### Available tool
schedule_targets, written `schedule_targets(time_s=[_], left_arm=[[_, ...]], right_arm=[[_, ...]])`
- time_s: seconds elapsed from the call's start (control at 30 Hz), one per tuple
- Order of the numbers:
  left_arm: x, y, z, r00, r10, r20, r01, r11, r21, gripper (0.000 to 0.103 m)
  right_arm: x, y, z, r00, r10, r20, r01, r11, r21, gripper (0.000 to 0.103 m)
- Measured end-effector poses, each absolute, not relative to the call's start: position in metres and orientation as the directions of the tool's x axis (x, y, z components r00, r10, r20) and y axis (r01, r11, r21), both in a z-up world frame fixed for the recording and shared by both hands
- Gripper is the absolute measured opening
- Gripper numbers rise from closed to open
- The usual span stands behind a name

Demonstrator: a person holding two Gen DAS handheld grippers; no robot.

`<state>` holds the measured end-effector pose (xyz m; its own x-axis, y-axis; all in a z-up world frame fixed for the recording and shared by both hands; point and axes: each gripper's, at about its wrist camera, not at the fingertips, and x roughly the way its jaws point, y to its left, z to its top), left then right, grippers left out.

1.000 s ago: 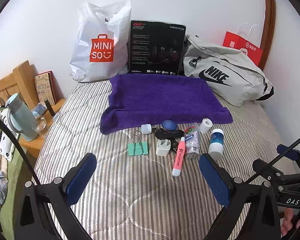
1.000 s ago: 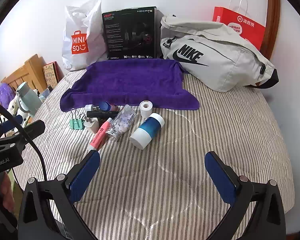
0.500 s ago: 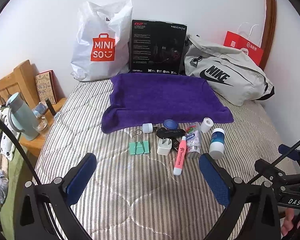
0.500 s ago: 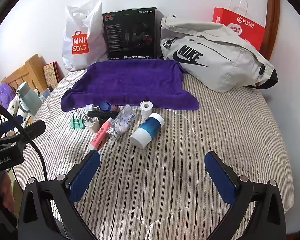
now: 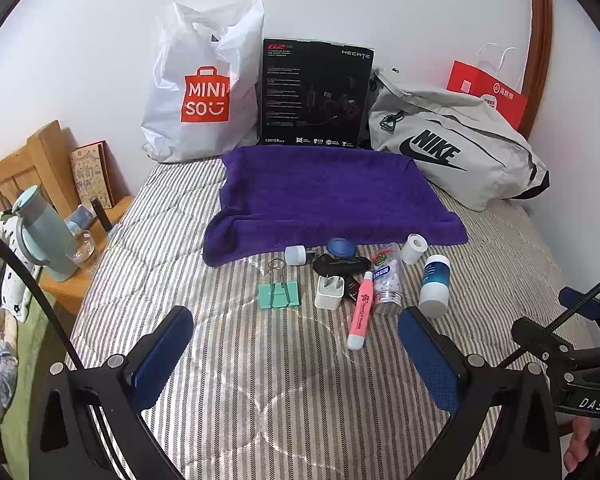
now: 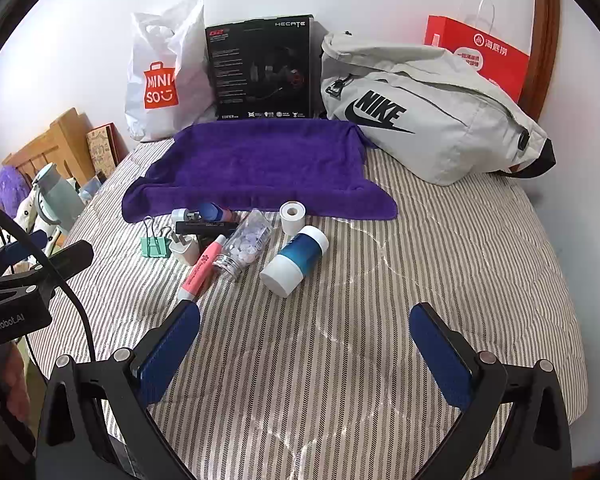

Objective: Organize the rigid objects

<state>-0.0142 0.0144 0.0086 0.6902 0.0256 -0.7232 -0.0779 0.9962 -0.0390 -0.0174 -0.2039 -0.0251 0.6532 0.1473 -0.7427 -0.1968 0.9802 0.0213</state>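
Comparing with a second ago, we find almost nothing changed: both views have drifted only slightly, and every object lies where it lay. In our judgement the sorting has not begun.

Our left gripper (image 5: 296, 342) hovers over the striped quilted bed (image 5: 260, 380) at the bottom of the frame, its blue-padded fingers (image 5: 162, 354) spread wide and holding nothing. Our right gripper (image 6: 306, 344) is likewise wide open and empty.

The rigid objects sit clustered mid-frame, just in front of the purple towel (image 5: 324, 192): a mint-green binder clip (image 5: 279, 294), a white plug adapter (image 5: 330, 293), a pink marker pen (image 5: 361, 312), a clear bottle of white pills (image 5: 387, 280), a blue-and-white cylindrical container (image 5: 434, 286) lying on its side, and a small white roll (image 5: 414, 243). A dark item (image 5: 342, 266) behind the adapter may be a clip or case; we cannot tell.

The towel is bare, so it looks like the likely destination.
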Motion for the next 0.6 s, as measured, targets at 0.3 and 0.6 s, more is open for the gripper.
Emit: schedule_targets(time_s=[0.3,0.6], left_arm=[[-0.0148,0.0153,0.0081,0.689,0.024,-0.725,-0.076,0.996,-0.039,0.103],[-0.0126,0.0177,0.0061,0.684,0.029,-0.729,-0.08,0.996,-0.036,0.103]], right_arm=[[-0.0184,-0.2026,-0.0239,0.655,0.147,-0.742,-0.196,0.98,0.021,0.103],[-0.018,-0.2029,-0.0236,0.651,0.144,-0.746,-0.195,0.981,0.019,0.103]])
